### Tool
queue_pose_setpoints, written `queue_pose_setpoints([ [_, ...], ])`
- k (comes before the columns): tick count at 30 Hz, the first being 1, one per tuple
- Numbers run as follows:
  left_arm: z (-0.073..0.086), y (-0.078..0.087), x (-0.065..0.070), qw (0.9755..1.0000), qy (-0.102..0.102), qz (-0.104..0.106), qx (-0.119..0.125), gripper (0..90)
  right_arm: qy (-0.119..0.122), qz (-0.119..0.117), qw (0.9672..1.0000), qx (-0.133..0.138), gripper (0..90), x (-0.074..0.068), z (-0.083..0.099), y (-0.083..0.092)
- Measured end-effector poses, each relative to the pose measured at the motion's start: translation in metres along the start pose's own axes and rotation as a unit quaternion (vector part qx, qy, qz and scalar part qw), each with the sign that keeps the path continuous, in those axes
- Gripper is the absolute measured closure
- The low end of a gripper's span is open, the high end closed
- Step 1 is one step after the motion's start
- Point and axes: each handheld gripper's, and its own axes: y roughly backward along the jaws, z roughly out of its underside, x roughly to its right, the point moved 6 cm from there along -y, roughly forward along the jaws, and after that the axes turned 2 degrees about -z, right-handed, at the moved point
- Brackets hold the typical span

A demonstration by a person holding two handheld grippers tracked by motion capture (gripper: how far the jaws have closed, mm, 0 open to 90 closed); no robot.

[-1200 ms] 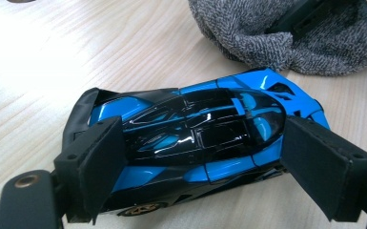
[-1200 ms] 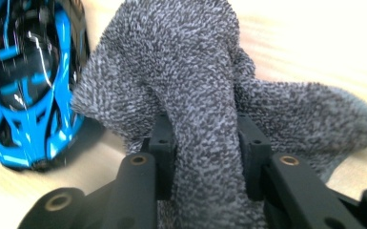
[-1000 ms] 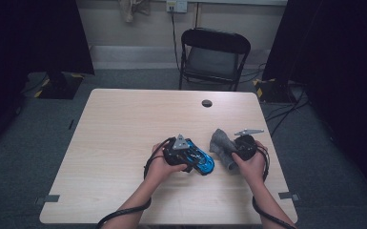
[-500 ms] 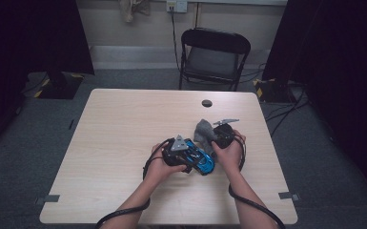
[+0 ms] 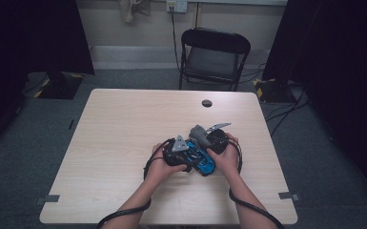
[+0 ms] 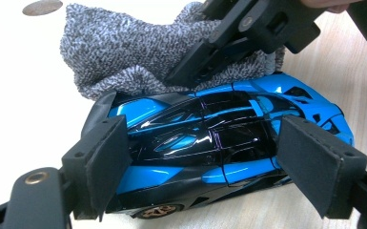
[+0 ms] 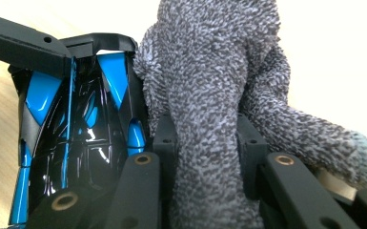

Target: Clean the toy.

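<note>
Hand-held gripper in the left hand (image 6: 209, 167) straddles one glossy blue-and-black toy sports car (image 6: 209, 143) on the pale wooden bench (image 5: 124, 124), its jaws set wide at nose and tail and lately eased a little closer; whether the pads (image 6: 106, 162) press the bodywork cannot be told. A second ago the right hand-held gripper (image 7: 205, 143) stood apart on the car's far right; it has since swung in and now lies against the car's side, jaws clamped narrow on one speckled grey knitted cloth (image 7: 214, 86). With the cloth touching the blue flank, wiping looks ready to begin, the car steadied for the stroke. Counted on the bench: one car, one cloth, two grippers, one dark round cable hole (image 5: 207, 103). Beyond it stands one black folding chair (image 5: 213, 57).
</note>
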Motion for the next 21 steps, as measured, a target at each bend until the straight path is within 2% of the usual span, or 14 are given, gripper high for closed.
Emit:
queue_pose_setpoints([
  [7, 0.0, 0.0, 0.001, 1.0, -0.001, 0.001, 0.002, 18.2, 0.005, 0.004, 0.9999, 0.009, 70.3, -0.003, 0.004, 0.002],
  [21, -0.001, 0.0, 0.002, 1.0, -0.004, 0.005, -0.003, 18.5, 0.014, -0.005, 0.9999, 0.006, 70.6, 0.0, 0.015, 0.013],
])
